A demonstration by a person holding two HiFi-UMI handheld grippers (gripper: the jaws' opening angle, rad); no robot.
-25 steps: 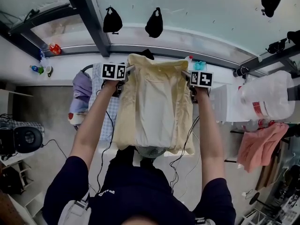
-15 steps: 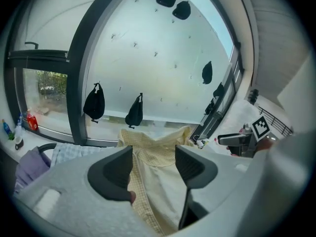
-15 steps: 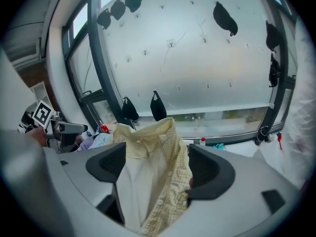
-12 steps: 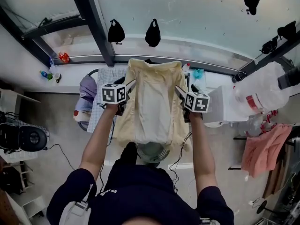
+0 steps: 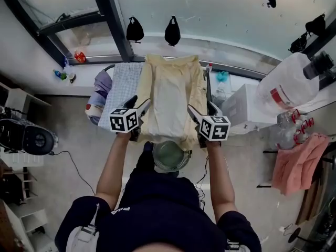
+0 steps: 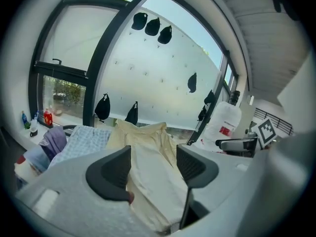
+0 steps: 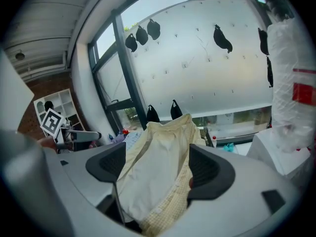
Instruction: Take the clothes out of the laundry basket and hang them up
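A pale yellow shirt (image 5: pixel 170 93) lies draped lengthwise over the drying rack below the window. My left gripper (image 5: pixel 139 105) is by its near left edge and my right gripper (image 5: pixel 202 109) by its near right edge. In the left gripper view the shirt (image 6: pixel 145 137) shows beyond and below the left gripper (image 6: pixel 154 162), whose jaws have just been opening and press on nothing. The right gripper view has the shirt (image 7: pixel 163 137) between the wide jaws of the right gripper (image 7: pixel 158 164), not pinched. A round basket (image 5: pixel 170 155) sits under the shirt's near end.
A blue checked garment (image 5: pixel 119 85) and a purple one (image 5: pixel 101 83) hang left of the shirt. A white box (image 5: pixel 241 106), a big plastic bag (image 5: pixel 286 88) and a pink cloth (image 5: pixel 294 161) are on the right. A black fan (image 5: pixel 34 140) stands on the left.
Both grippers have let go of the shirt's far corners and drawn back toward me along its sides. The shirt stays draped on the rack.
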